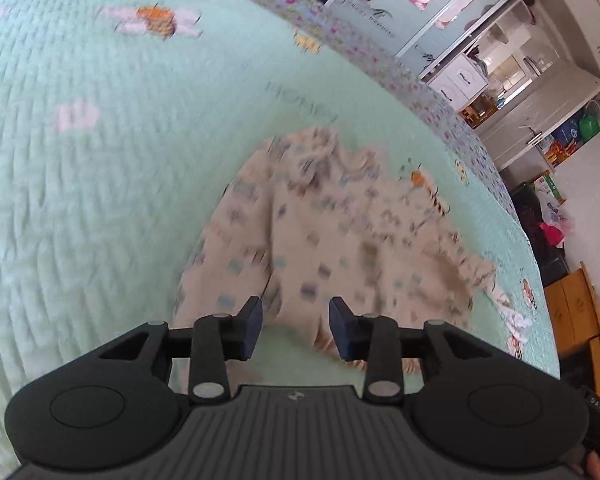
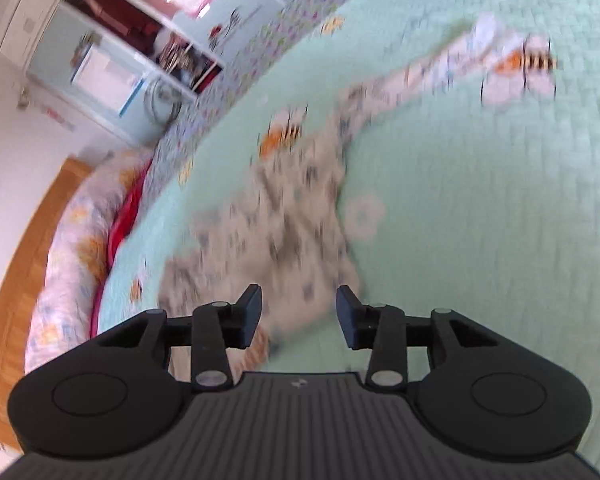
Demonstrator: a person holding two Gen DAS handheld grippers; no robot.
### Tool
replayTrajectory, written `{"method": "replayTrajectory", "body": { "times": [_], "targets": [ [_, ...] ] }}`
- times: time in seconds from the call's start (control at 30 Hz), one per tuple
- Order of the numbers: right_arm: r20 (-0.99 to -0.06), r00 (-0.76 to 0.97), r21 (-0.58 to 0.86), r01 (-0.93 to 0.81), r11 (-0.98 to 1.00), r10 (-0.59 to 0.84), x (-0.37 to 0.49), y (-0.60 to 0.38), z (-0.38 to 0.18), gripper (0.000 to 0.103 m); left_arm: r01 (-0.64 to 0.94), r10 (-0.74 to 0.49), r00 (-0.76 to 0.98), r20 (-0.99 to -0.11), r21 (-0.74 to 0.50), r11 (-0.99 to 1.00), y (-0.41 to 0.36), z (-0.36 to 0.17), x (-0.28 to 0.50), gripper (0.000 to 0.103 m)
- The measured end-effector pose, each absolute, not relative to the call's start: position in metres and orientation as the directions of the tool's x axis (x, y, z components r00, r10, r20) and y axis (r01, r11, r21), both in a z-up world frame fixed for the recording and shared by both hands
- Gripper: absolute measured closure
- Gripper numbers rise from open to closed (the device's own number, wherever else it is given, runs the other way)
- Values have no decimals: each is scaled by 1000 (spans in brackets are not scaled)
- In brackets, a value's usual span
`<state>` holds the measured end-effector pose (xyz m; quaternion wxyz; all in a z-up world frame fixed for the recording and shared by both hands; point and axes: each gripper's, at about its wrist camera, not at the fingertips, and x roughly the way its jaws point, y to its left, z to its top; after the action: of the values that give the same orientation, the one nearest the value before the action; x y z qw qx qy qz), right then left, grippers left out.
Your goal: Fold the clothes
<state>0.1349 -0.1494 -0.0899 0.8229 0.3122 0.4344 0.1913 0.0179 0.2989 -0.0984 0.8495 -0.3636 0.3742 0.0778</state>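
Observation:
A cream garment with small blue and grey prints (image 1: 320, 236) lies spread on a mint green quilted bedspread (image 1: 100, 184). In the left wrist view my left gripper (image 1: 296, 326) hovers over the garment's near edge, jaws apart with nothing pinched between them. The right wrist view shows the same garment (image 2: 284, 220) stretching away, a pale sleeve (image 2: 452, 64) reaching to the far right. My right gripper (image 2: 298, 316) stands open above the garment's near end, its pads clear of the cloth. Both views are blurred.
The bedspread (image 2: 480, 240) carries bee and flower prints. A floral pillow (image 2: 72, 248) and a red cloth (image 2: 124, 216) lie at the headboard side. Past the bed's far edge stand glass-fronted cabinets (image 1: 440, 20) and a wooden cupboard (image 1: 572, 308).

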Motion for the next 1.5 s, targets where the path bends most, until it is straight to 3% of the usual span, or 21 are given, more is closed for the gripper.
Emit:
{"method": "replayTrajectory", "body": {
  "times": [0.2, 0.43, 0.63, 0.67, 0.77, 0.8, 0.87, 1.17, 1.23, 1.4, 1.5],
  "targets": [
    [-593, 508, 695, -69, 716, 625, 154, -96, -95, 60, -364, -164, 734, -659, -586, 724, 295, -100, 24, 64],
    [-682, 483, 615, -25, 788, 548, 210, -44, -97, 56, -332, -59, 699, -712, -396, 856, 299, -90, 75, 64],
    [-728, 463, 614, 111, 782, 506, 242, -30, -120, 56, -347, -46, 654, -755, -353, 869, 303, -106, 115, 64],
    [-728, 463, 618, 124, 776, 506, 245, -29, -124, 60, -350, -50, 651, -757, -358, 866, 303, -108, 120, 64],
    [-745, 465, 597, 145, 789, 479, 246, -34, -128, 95, -331, -68, 642, -764, -356, 874, 299, -112, 136, 68],
    [-746, 464, 598, 152, 787, 477, 244, -38, -129, 97, -321, -60, 635, -770, -334, 886, 295, -112, 140, 83],
    [-732, 474, 617, 155, 772, 489, 241, -48, -128, 99, -307, -59, 630, -774, -318, 897, 291, -114, 142, 100],
    [-552, 641, 722, 47, 690, 534, 199, -120, -64, 100, -182, -88, 780, -620, -359, 915, 275, -61, 74, 100],
    [-554, 626, 724, 37, 688, 549, 190, -130, -59, 100, -153, -109, 782, -614, -359, 921, 268, -61, 57, 100],
    [-658, 601, 586, 33, 809, 452, 158, -141, -74, 100, -133, -153, 778, -609, -398, 908, 265, -74, 9, 100],
    [-647, 609, 601, 36, 798, 459, 128, -157, -82, 100, -149, -152, 775, -613, -411, 899, 269, -81, -21, 100]
  ]
}}
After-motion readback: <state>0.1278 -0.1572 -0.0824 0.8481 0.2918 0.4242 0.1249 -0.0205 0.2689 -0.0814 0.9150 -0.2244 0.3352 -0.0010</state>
